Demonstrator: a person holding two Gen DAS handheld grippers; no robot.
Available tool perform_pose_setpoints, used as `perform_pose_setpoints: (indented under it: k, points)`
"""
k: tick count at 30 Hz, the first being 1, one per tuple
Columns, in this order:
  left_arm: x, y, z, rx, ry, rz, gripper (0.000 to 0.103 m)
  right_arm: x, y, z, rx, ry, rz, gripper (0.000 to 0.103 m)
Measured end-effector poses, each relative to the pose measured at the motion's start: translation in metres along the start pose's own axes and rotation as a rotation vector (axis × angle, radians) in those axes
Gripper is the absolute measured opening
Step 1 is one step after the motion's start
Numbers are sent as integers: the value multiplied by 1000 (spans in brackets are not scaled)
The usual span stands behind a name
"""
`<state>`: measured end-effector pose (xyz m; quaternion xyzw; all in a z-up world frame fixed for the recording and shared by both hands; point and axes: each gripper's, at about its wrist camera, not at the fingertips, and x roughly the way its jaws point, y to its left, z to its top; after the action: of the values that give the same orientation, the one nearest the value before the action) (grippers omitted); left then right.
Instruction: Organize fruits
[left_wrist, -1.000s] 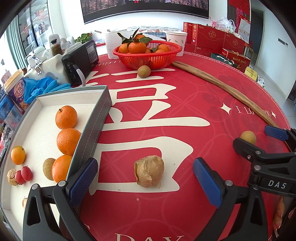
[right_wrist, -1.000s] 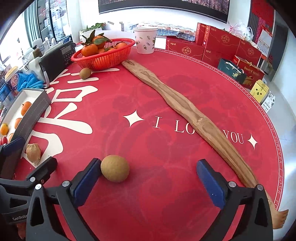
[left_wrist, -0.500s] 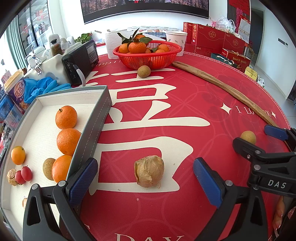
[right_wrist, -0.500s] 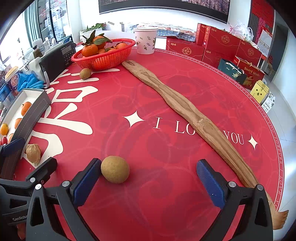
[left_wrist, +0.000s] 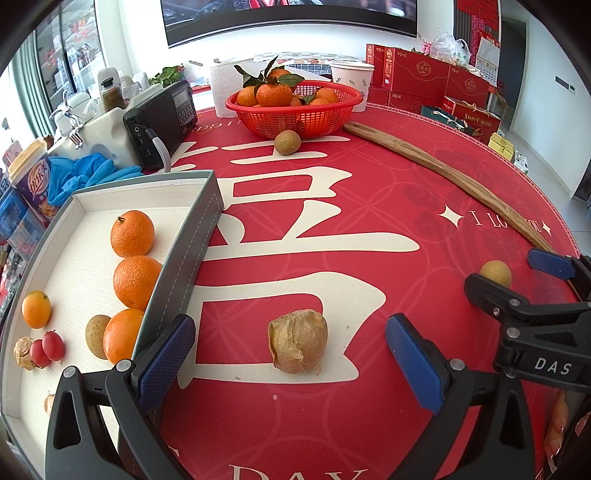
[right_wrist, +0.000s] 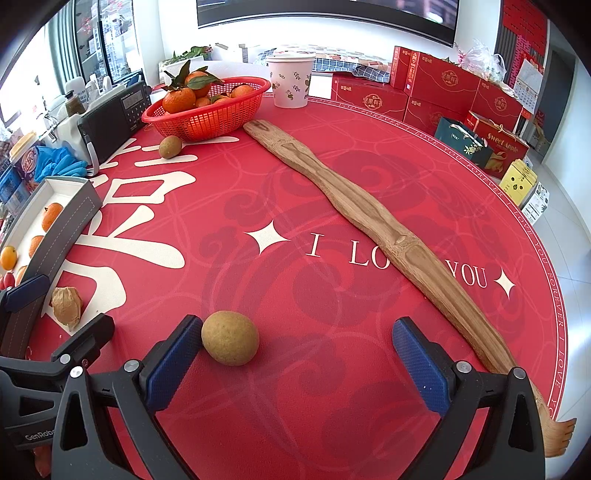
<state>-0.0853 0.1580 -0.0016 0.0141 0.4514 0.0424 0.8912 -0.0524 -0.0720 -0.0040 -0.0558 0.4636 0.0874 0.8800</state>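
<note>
Nothing has shifted over the last second. I hold the left gripper (left_wrist: 291, 363) spread around the husked fruit (left_wrist: 297, 341); the right gripper (right_wrist: 295, 360) spread, the round fruit (right_wrist: 229, 343) against its left finger. Neither grasp begun.

Red cloth (right_wrist: 332, 295): we read "I LO… YOU"
Right gripper (left_wrist: 546, 365): we read "DAS"
Gift box (right_wrist: 495, 144): we read "Sweet Apple"

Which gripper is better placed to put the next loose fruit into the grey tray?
Left gripper: open, papery husked fruit centred between its fingers, grey tray right beside it.
</note>
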Motion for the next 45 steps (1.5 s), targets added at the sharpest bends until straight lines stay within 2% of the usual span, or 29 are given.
perform_pose_setpoints:
  k: [17,18,19,20,21,22,23,24,25,29,31,36,45]
  points:
    - [0,0,0,0,-1,-1,102,0,-1,0,2,-1,-1,102]
    - [0,0,0,0,-1,-2,102,0,0,0,4,-3,1,102]
    - [-1,-1,0,2,-4,-6,102,-2,1,0,0,-10,5,96]
    - [-2,-1,0,3,-9,-17,95,-4,4,0,-11,-23,11,91]
    - [-4,0,0,-1,-15,-31,84,-7,7,-1,-26,-35,20,75]
    - [-5,0,-1,-8,-23,-28,80,-9,11,-1,-41,-45,30,59]
    - [-7,0,-1,-5,-33,-12,66,-11,15,-2,-51,-52,39,50]
    - [-8,0,-1,-3,-39,-39,31,-12,18,-3,-56,-57,45,30]
    - [-8,2,0,-14,-38,-72,25,-12,20,-3,-54,-56,57,30]
    - [-10,3,-1,-12,-40,-53,25,-13,20,-1,-17,-56,164,30]
    - [-13,5,-1,-19,-41,-65,25,-17,18,0,-3,-76,187,30]
    - [-21,10,1,-27,-68,-54,25,-23,18,2,31,-109,205,30]
    - [-21,12,-2,-28,-62,-51,25,-22,23,3,22,-118,178,30]
